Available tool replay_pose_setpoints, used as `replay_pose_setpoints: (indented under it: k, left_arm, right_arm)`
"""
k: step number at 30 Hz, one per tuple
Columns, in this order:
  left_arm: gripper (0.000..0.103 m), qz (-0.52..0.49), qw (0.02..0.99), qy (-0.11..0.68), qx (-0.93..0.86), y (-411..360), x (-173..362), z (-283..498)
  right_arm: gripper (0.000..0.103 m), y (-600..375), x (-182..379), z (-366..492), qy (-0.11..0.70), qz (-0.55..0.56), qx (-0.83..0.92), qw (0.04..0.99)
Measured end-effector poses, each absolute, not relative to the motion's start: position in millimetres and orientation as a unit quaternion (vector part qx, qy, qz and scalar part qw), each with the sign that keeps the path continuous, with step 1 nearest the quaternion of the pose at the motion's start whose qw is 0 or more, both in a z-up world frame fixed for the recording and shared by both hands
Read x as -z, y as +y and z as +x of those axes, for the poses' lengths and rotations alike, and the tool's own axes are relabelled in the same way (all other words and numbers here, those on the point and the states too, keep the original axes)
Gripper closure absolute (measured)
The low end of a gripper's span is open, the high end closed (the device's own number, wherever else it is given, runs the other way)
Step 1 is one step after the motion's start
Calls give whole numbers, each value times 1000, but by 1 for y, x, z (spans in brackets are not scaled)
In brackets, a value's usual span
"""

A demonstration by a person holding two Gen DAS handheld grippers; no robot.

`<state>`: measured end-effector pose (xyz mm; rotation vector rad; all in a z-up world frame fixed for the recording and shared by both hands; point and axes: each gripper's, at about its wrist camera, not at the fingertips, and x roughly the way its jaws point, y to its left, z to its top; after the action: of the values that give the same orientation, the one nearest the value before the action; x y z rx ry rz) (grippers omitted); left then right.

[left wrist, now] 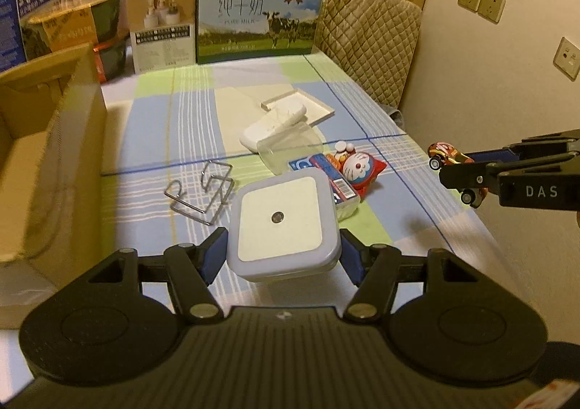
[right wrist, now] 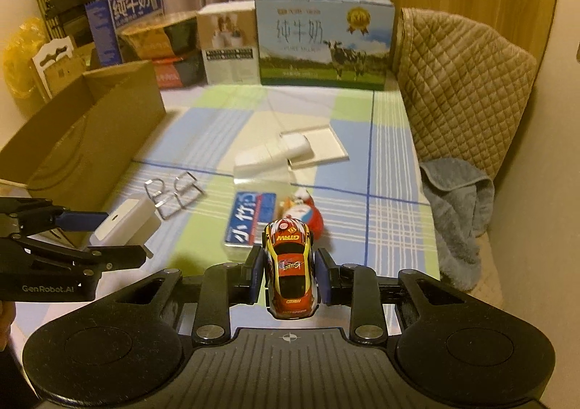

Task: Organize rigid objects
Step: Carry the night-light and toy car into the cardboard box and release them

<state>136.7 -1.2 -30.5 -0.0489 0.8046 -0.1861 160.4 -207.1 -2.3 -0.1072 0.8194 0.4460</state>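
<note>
My left gripper [left wrist: 284,249] is shut on a white square night light [left wrist: 282,224] and holds it above the table; it also shows in the right wrist view [right wrist: 125,228]. My right gripper [right wrist: 290,276] is shut on a red and yellow toy car [right wrist: 291,273], seen at the right edge of the left wrist view [left wrist: 449,162]. On the checked cloth lie a wire rack [left wrist: 203,188], a blue card box [right wrist: 250,224], a Doraemon toy [left wrist: 357,166], a white remote [left wrist: 272,128] and a flat white tray [left wrist: 301,106].
An open cardboard box [left wrist: 43,162] stands at the left, also in the right wrist view [right wrist: 83,133]. Milk cartons [left wrist: 257,17] and other boxes line the back. A quilted chair [right wrist: 460,97] with a grey towel [right wrist: 456,213] stands at the right.
</note>
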Motion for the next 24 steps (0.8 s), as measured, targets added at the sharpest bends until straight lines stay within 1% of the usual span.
replay_pose_setpoints:
  k: [6,13,19,24]
  left_arm:
    - [43,-19,923,374,85,8,6,120]
    - [43,-16,933,352,76,37,-29,102]
    - [43,-9,941,335,43,89,-58,88]
    - [43,-1,943,332,3,149,-73,80]
  right_arm:
    - [76,-194,-20,146,378,-54,-225,896]
    - [76,-155,-48,135,355,-54,-255,898]
    - [76,-100,-68,133,337,-51,-297,892]
    - [76,-41,-75,134,330,-48,-336,881]
